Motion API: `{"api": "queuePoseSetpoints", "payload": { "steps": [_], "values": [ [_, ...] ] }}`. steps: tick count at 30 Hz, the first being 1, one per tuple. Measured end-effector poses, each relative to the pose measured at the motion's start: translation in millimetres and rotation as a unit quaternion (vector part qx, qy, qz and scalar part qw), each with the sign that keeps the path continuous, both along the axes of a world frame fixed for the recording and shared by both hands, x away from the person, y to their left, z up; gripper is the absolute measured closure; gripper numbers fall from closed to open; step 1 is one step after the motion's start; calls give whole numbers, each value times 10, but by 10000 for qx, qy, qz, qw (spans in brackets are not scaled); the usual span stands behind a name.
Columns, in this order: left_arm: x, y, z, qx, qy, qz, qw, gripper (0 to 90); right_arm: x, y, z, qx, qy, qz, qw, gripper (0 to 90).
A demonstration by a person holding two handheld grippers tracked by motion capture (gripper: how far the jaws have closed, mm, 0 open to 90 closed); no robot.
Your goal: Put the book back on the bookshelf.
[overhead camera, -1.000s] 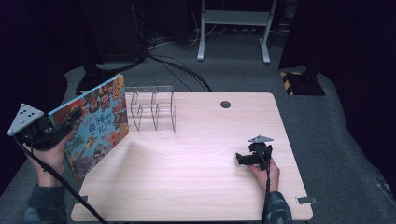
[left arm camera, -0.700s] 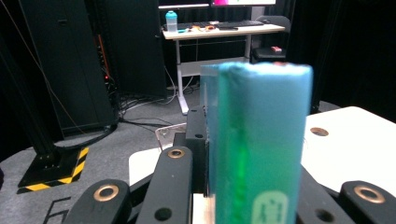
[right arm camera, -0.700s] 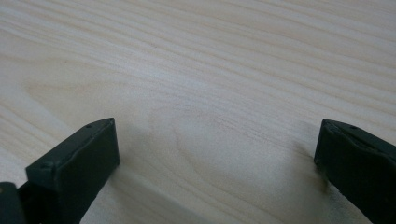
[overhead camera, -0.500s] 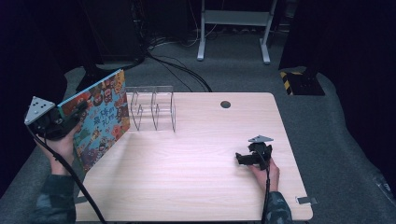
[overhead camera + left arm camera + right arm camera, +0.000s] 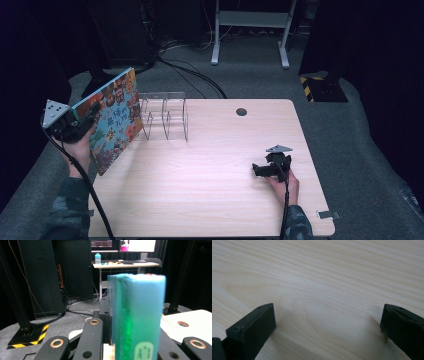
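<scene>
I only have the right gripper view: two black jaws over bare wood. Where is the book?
Observer: The colourful picture book with a teal spine is clamped in the left gripper, held tilted at the left edge of the light wooden table.
Operator: Is it in the rack?
Observer: No. The clear acrylic divider rack stands just right of the book, slots vacant.
Operator: And my gripper, where on the table?
Observer: The right gripper sits low near the table's right side, jaws open, nothing between them.
</scene>
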State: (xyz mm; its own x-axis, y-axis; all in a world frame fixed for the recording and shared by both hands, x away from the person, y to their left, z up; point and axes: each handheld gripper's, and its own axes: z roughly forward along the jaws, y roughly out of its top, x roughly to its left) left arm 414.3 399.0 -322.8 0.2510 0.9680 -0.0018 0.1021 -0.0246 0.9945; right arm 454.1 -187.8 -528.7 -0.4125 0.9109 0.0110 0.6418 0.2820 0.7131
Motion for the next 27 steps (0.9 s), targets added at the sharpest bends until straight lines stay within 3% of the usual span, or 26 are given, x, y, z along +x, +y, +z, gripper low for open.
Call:
{"api": "queuePoseSetpoints", "payload": {
  "steps": [7,27],
  "values": [
    [99,10,-165,-286,-103,115,9995,804,0,0,0,0,0,0,10000,0],
    [177,21,-451,-390,-434,205,9981,804,3,0,0,0,-2,4,10000,0]
  ]
}}
